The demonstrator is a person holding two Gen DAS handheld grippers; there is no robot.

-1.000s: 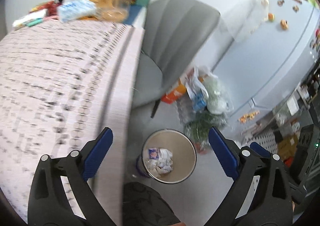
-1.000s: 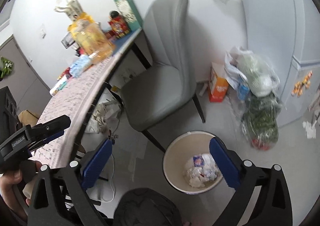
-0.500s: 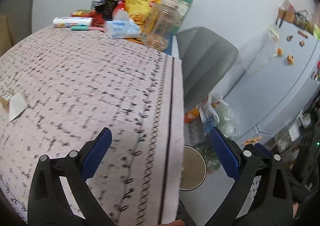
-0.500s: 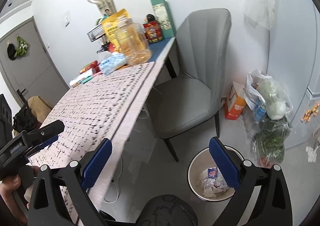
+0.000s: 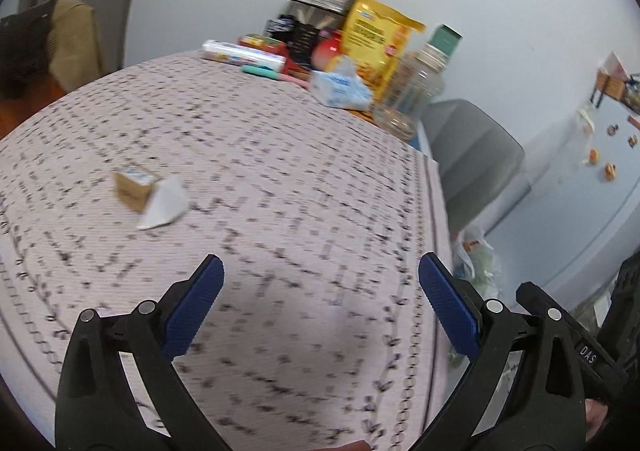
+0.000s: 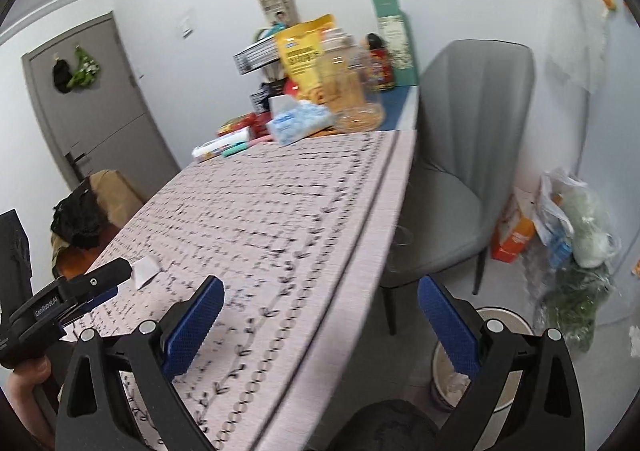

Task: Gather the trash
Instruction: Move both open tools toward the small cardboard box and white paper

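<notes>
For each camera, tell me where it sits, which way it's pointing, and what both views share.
Left wrist: on the left gripper, jaws open, looking across the tablecloth at a small carton and white paper scrap; a fingertip shows at the bottom edge.
Right wrist: on the right gripper, jaws open, over the table's edge facing the grey chair and trash bin; the left gripper and its hand show.
Shared: tablecloth, paper scrap, yellow snack bag, chair.
</notes>
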